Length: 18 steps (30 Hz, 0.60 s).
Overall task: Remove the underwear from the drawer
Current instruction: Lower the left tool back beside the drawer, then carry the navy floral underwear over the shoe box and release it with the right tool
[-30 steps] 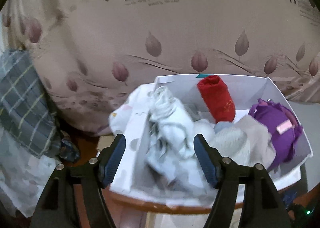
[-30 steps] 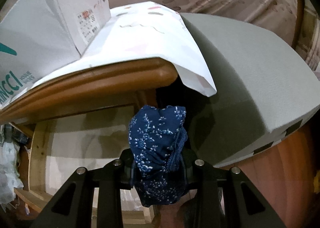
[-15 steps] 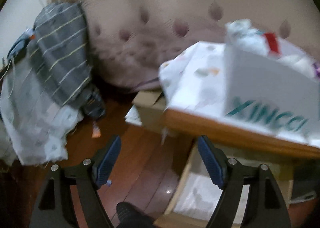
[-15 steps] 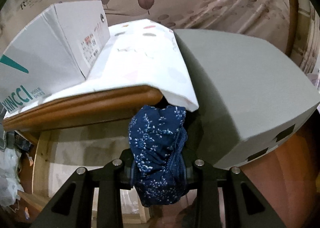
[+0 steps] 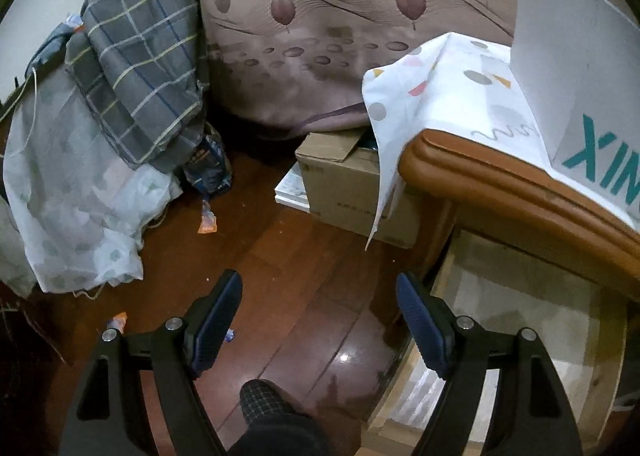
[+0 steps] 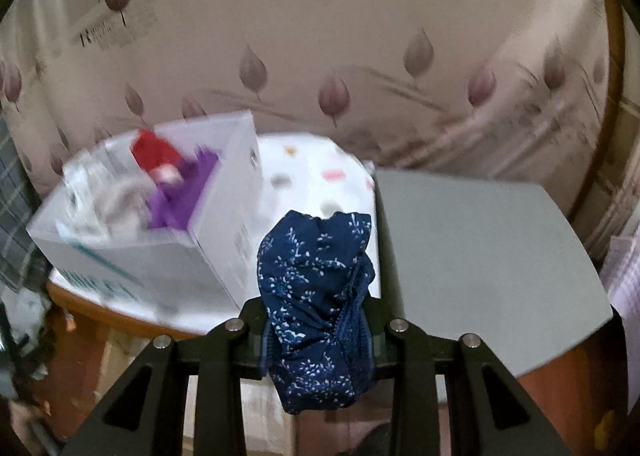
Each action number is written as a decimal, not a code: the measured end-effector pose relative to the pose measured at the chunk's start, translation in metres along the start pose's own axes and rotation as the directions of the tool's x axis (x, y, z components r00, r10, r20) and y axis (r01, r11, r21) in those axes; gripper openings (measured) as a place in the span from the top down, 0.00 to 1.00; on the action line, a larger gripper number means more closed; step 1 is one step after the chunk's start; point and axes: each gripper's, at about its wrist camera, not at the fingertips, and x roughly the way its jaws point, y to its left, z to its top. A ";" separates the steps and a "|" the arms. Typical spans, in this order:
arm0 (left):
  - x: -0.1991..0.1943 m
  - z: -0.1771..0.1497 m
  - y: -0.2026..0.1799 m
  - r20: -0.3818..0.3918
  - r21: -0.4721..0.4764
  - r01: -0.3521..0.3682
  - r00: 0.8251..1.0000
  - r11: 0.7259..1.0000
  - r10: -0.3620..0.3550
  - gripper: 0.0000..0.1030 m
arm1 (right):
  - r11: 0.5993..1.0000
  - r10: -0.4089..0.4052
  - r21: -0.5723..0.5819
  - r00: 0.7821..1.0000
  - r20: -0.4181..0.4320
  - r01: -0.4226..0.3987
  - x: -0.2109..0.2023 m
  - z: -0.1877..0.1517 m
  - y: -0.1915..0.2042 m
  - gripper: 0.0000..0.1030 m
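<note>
navy floral underwear [image 6: 320, 296] is clamped in the right hand-held gripper [image 6: 316, 336] above the white box [image 6: 168, 256], likely its destination; left hand-held gripper [image 5: 318, 320] stands apart, empty, over the drawer [image 5: 500, 336].

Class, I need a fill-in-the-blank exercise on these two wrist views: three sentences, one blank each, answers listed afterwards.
1. The right hand-held gripper is shut on dark ____ floral underwear.
2. The left hand-held gripper holds ____.
3. In the white box, the purple garment lies beside a ____ one.

Answers: blue; nothing; red

Leaf-print curtain [image 5: 360, 15], glossy wooden floor [image 5: 304, 288]
</note>
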 end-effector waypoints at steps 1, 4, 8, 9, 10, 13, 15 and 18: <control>0.000 0.000 0.002 -0.002 -0.003 0.001 1.000 1.000 -0.001 0.24 | 1.000 0.009 -0.006 1.000 0.010 -0.009 -0.003 0.012 0.005 0.68; -0.001 0.001 0.005 -0.004 -0.015 0.008 1.000 1.000 -0.008 0.24 | 0.998 0.011 -0.064 0.999 0.042 -0.008 -0.010 0.041 0.028 0.68; -0.001 0.002 0.008 -0.020 -0.039 0.017 1.000 0.999 -0.018 0.22 | 0.992 0.050 -0.118 0.997 0.061 -0.043 -0.014 0.074 0.063 0.68; 0.000 0.003 0.009 -0.027 -0.040 0.019 0.999 0.999 -0.020 0.22 | 0.990 0.057 -0.135 0.996 0.061 -0.048 -0.013 0.081 0.074 0.68; -0.001 0.003 0.009 -0.027 -0.043 0.028 0.999 0.999 -0.029 0.21 | 0.987 0.065 -0.149 0.996 0.058 -0.056 -0.010 0.087 0.084 0.68; -0.004 0.004 0.010 -0.015 -0.042 0.032 0.999 0.999 -0.033 0.18 | 0.983 0.096 -0.162 0.995 0.028 -0.091 0.004 0.103 0.110 0.68; -0.005 0.004 0.011 -0.015 -0.050 0.041 0.999 0.998 -0.042 0.18 | 0.980 0.099 -0.172 0.995 0.004 -0.097 0.017 0.110 0.127 0.68; -0.005 0.005 0.013 -0.020 -0.056 0.051 0.998 0.997 -0.052 0.18 | 0.977 0.101 -0.187 0.994 -0.035 -0.106 0.041 0.115 0.150 0.68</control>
